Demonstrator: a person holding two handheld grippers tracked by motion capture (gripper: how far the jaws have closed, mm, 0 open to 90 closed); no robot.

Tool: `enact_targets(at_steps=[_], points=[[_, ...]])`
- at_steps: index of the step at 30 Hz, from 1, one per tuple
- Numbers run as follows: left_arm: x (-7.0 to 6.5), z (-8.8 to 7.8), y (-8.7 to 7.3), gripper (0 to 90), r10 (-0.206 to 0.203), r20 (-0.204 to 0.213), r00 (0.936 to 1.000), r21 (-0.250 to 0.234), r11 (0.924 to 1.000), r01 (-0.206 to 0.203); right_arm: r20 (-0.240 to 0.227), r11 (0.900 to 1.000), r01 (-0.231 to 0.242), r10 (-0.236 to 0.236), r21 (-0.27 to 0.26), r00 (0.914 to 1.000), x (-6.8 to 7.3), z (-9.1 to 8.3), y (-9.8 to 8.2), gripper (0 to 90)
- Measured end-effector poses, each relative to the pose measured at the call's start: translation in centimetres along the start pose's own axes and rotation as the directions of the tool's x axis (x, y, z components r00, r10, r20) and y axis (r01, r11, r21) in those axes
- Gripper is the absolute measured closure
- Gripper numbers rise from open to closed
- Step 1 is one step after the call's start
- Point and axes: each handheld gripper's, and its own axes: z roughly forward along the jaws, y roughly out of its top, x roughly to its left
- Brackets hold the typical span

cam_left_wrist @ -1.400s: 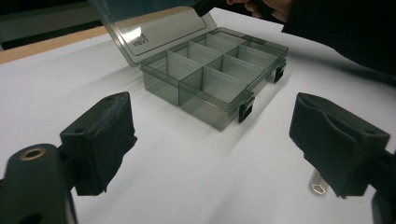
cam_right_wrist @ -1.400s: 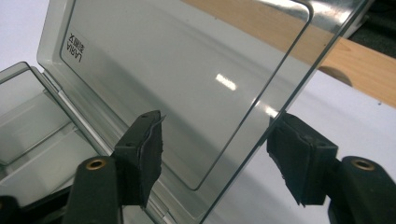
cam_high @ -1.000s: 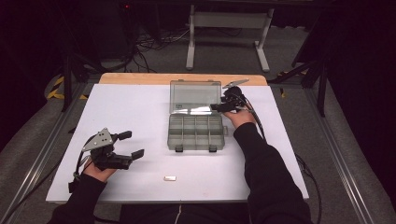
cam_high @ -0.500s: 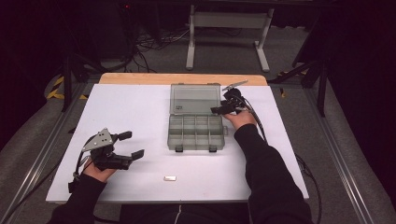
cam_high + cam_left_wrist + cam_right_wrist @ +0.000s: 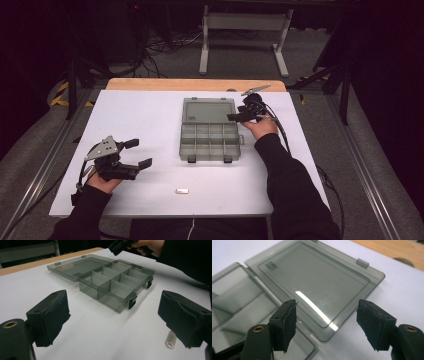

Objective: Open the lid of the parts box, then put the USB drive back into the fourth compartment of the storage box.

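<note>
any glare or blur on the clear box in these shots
Right gripper view: a bright glare streak crosses the open lid, and the near jaws look soft. Left gripper view: the compartment box is fairly sharp, casting a soft shadow. High view: white table evenly lit, surroundings dark.

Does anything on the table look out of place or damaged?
Only one thing: a small white hex spacer lies loose on the white table, apart from the open compartment box, whose visible compartments hold nothing. No damage or spill shows.

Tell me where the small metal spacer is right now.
In the high view the spacer lies alone on the white table, near its front edge, between the left gripper and the open box.
</note>
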Motion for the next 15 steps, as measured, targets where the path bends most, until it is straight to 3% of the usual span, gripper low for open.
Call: enact_targets(at_steps=[8, 15], points=[[0.2, -0.6, -0.1, 10.8, -0.007, -0.008, 0.9999, -0.014, 0.9999, 0.007, -0.030, 0.993, 0.093, -0.095, -0.067, 0.9951, 3.3, -2.8, 0.6, 31.9], [0.5, -1.1, 0.0, 10.2, -0.010, -0.018, 0.9998, -0.026, 0.9996, 0.010, -0.062, 0.977, 0.173, -0.182, -0.121, 0.9814, 6.4, -4.8, 0.9, 29.9]])
